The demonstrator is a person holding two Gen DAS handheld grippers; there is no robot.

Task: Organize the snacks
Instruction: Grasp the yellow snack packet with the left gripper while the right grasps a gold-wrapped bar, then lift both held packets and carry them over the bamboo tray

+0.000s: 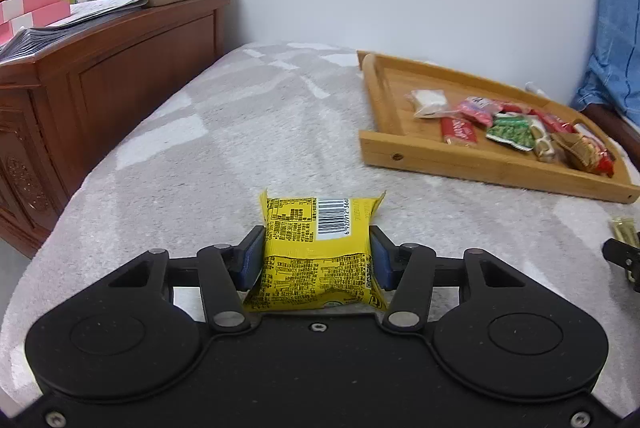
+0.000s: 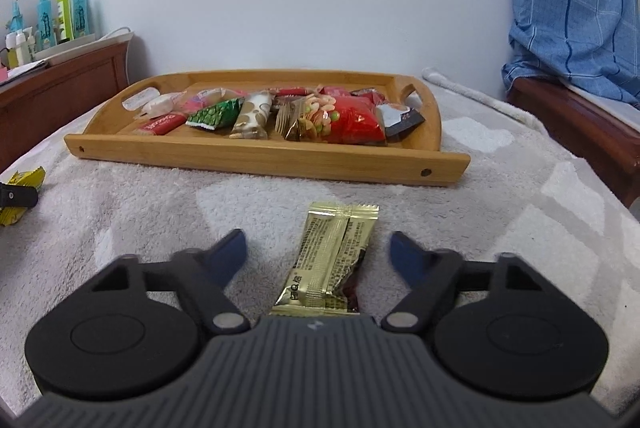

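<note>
Already most of the snacks lie in the wooden tray (image 2: 256,158), which sits across the middle of the right wrist view on a grey blanket (image 2: 500,228): red, green, gold-spotted and dark packets crowd its floor. Two pieces are left outside it, as far as the pictures show. In the left wrist view, the left claw (image 1: 318,252) is clamped on a yellow packet (image 1: 320,256) at lower centre of the frame, its blue pads pressing both sides of the wrapper, which looks to rest on or just above the blanket. In the right wrist view, the right claw (image 2: 318,254) stands apart, its fingers well clear on either side of a gold packet (image 2: 328,260) that lies flat on the blanket at lower centre, untouched. So the work seems near its end: the yellow packet is gripped but not yet carried to the tray, and the gold one is yet to be grasped and moved.
</note>
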